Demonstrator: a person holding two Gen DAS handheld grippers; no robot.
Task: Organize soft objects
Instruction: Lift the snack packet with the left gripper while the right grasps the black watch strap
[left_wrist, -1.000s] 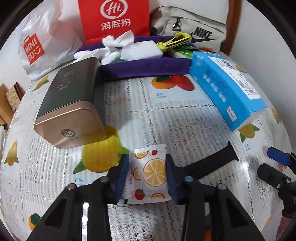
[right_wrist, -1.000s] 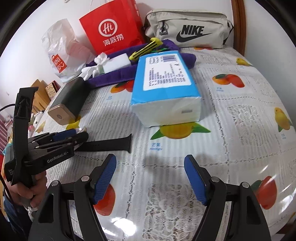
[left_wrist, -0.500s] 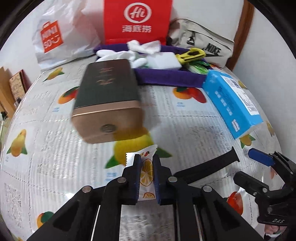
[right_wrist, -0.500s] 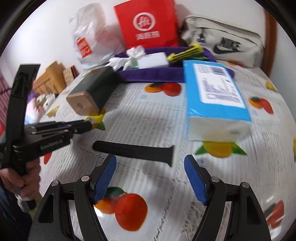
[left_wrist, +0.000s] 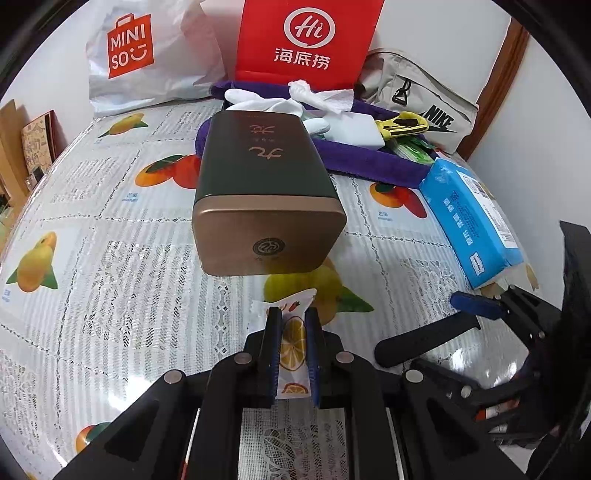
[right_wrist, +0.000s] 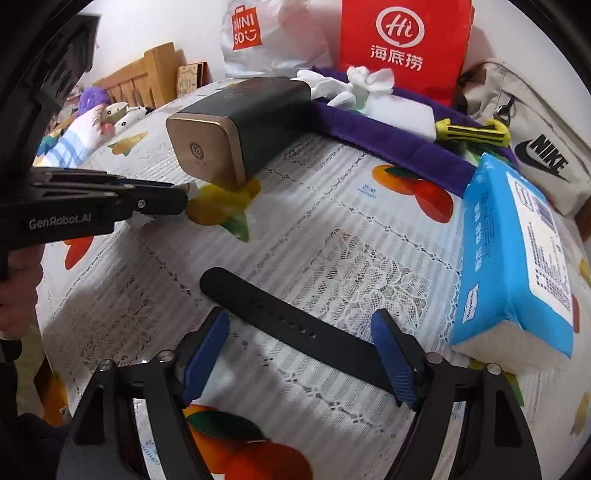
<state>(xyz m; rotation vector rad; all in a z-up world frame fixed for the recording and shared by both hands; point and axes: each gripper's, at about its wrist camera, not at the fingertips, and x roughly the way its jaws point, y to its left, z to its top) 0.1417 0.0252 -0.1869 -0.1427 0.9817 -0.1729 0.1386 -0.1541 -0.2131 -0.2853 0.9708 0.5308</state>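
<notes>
My left gripper (left_wrist: 291, 325) is shut on a small white packet with orange-slice print (left_wrist: 293, 341), held just above the tablecloth in front of a green and gold tin (left_wrist: 264, 192). My right gripper (right_wrist: 301, 332) is open, its pads on either side of a black watch strap (right_wrist: 291, 325) that lies flat on the cloth. The strap also shows in the left wrist view (left_wrist: 424, 341). A blue tissue pack (right_wrist: 517, 266) lies to the right. A purple tray (right_wrist: 388, 140) at the back holds white cloths (right_wrist: 365, 79), a white sponge and a yellow knife.
A red Hi bag (left_wrist: 306, 40), a white Miniso bag (left_wrist: 147, 55) and a grey Nike pouch (left_wrist: 421, 99) stand along the wall behind the tray. The left gripper shows from the side at the left in the right wrist view (right_wrist: 181, 199). Wooden furniture and soft toys lie beyond the table's left edge.
My left gripper has shut on the packet and lifted it toward the tin. My right gripper has swung left and come down over the black strap, still open.
</notes>
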